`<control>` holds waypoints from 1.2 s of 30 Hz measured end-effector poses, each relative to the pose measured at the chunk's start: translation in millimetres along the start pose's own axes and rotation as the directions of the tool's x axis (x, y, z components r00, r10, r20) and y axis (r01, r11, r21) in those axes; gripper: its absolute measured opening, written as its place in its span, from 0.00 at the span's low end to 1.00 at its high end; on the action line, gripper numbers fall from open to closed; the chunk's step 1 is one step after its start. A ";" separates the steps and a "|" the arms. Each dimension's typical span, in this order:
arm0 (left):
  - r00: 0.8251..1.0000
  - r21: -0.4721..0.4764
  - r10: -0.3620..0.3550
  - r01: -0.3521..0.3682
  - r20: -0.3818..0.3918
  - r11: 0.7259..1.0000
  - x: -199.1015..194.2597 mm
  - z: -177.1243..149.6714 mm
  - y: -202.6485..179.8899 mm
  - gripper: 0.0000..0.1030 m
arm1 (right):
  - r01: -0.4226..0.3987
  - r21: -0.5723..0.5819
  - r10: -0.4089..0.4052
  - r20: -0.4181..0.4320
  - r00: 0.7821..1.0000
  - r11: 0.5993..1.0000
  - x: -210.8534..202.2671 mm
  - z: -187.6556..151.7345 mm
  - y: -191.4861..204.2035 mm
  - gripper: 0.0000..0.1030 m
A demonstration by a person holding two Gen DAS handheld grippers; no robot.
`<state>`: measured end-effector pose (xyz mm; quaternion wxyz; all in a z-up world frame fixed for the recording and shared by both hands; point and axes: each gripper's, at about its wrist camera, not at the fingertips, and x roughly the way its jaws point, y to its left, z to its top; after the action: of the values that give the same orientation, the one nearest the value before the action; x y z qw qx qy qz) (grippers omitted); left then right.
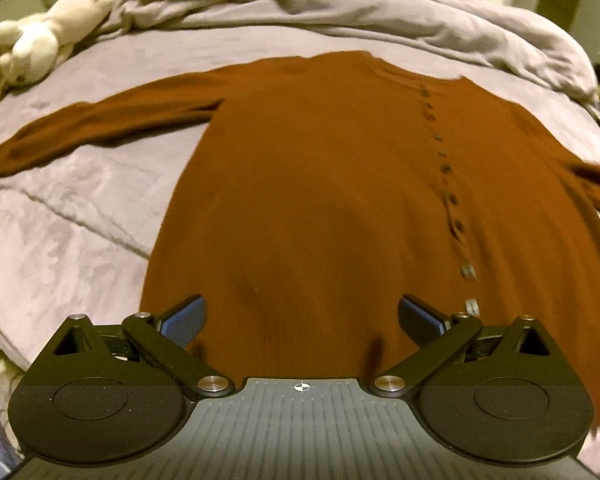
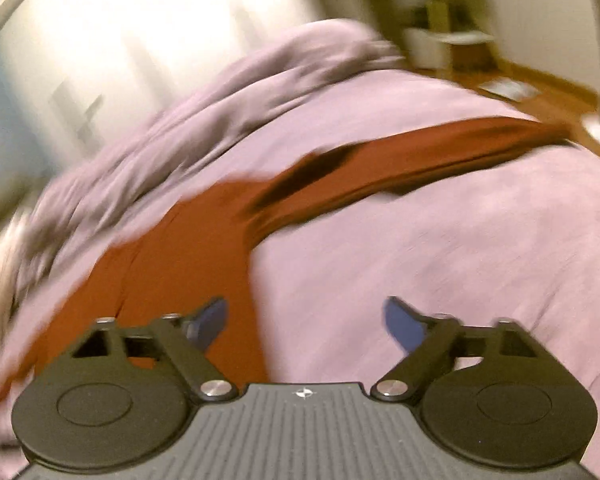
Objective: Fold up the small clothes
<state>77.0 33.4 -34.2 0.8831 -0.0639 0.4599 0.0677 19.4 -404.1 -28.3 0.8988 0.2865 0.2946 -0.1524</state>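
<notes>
The rust cardigan (image 1: 308, 184) lies flat and unfolded (both sleeves spread) mid-bed (image 1: 80, 216); left gripper (image 1: 302, 320) and right gripper (image 2: 305, 322) are released, empty, so all folds remain.

- shirt (image 1: 308, 168) lies flat on the bed (image 1: 80, 208); sleeves out to either side
- bunched duvet (image 1: 340, 4) behind the shirt
- plush toy (image 1: 32, 48) off at the far left; beside the duvet
- left gripper (image 1: 302, 316) over the hem; right gripper (image 2: 305, 322) over the shirt's edge

text: none legible | labels: none | numbers: none | signs: none
</notes>
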 end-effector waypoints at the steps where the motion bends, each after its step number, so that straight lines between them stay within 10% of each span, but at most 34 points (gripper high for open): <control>1: 1.000 -0.011 0.007 -0.007 0.005 1.000 4.3 4.4 -0.2 1.00 | 0.022 0.063 -0.023 0.014 1.000 0.998 7.2 13.7 -16.9 0.58; 10: 0.999 0.016 0.033 -0.034 0.032 0.999 38.7 21.2 -20.5 1.00 | 0.077 0.533 -0.145 0.087 0.986 0.843 72.2 74.7 -134.3 0.33; 18: 1.000 0.017 0.018 -0.018 0.007 1.000 56.5 18.2 -23.4 1.00 | 0.082 0.563 -0.167 0.103 0.981 0.823 93.4 82.9 -156.1 0.10; 23: 0.999 0.030 0.020 -0.021 0.035 0.999 49.8 26.8 -20.0 1.00 | 0.196 0.267 -0.252 0.193 0.948 0.943 75.7 107.8 -93.1 0.07; 26: 0.997 0.028 0.003 -0.006 0.082 1.000 41.7 36.4 -20.5 1.00 | 0.164 -0.045 -0.145 0.281 0.949 0.985 65.2 105.5 -14.4 0.07; 32: 0.978 0.056 -0.101 0.093 0.184 0.994 27.2 62.3 -33.7 1.00 | -0.059 -0.633 0.175 0.122 0.977 0.772 81.2 37.0 143.2 0.11; 36: 0.956 0.064 -0.233 0.226 0.177 0.972 33.6 80.5 -47.0 1.00 | -0.095 -0.755 0.128 -0.015 0.992 0.648 110.8 -15.0 175.4 0.26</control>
<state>169.2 3.4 -13.6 0.9247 -0.0912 0.3675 -0.0396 176.8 -268.2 -32.0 0.9497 -0.0978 0.2955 0.0334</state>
